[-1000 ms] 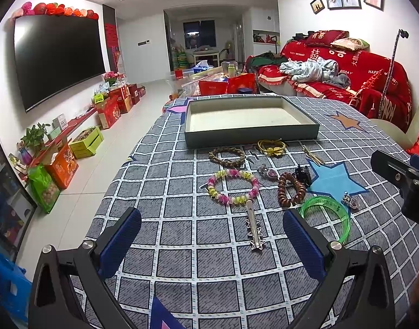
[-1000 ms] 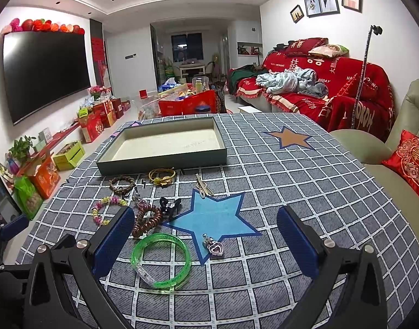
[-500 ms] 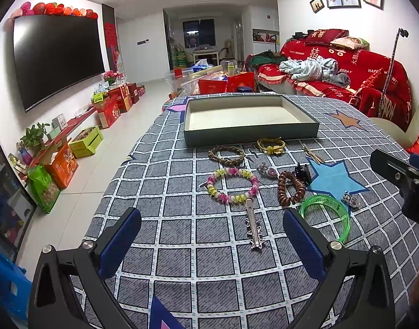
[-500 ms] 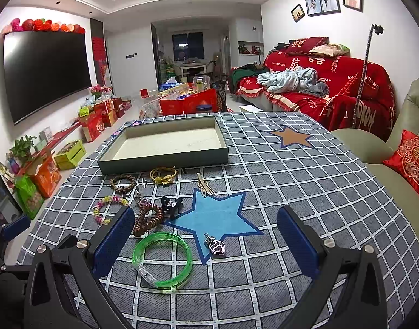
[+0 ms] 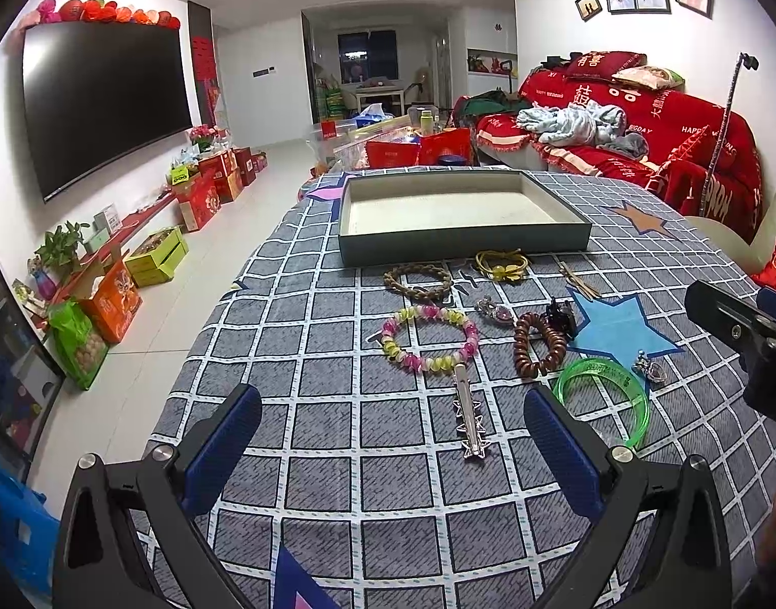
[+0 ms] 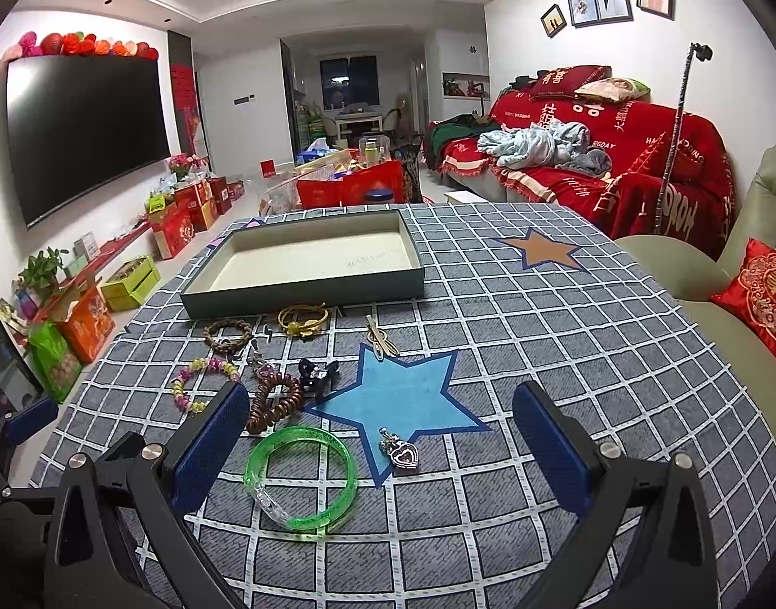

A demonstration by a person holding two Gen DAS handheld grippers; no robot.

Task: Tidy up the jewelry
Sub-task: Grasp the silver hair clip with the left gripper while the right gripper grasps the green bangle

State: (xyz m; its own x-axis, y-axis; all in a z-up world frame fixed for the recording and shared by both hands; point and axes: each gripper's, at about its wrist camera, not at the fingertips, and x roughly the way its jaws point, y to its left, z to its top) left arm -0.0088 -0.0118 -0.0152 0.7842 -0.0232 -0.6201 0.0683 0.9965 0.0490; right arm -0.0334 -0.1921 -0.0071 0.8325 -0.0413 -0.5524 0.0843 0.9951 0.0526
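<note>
Change over the last second: almost none; in both wrist views the table scene matches the earlier frames apart from a very slight drift of the right camera toward the items; no piece has shifted.

Left gripper (image 5: 393,426): jaws spread wide, nothing between them, poised above the grey checked tablecloth (image 5: 311,436); the silver star-studded hair clip (image 5: 468,418) lies just ahead between its fingers.

Right gripper (image 6: 380,434): jaws likewise spread and empty; the translucent green plastic bangle (image 6: 301,477) and the small silver heart pendant (image 6: 402,452) lie between its fingers.

Jewelry all on the cloth, near side of the shallow grey-green rectangular tray (image 5: 464,243): pink-and-yellow beaded bracelet (image 5: 428,337), brown coiled hair tie (image 5: 539,342), brown braided band (image 5: 418,280), yellow hair tie (image 5: 502,263), black claw clip (image 6: 317,373).

Tray holds nothing visible; judgement: sorting not yet begun, both tools at approach stage; likely first picks are the clip (left) and the bangle or pendant (right).
</note>
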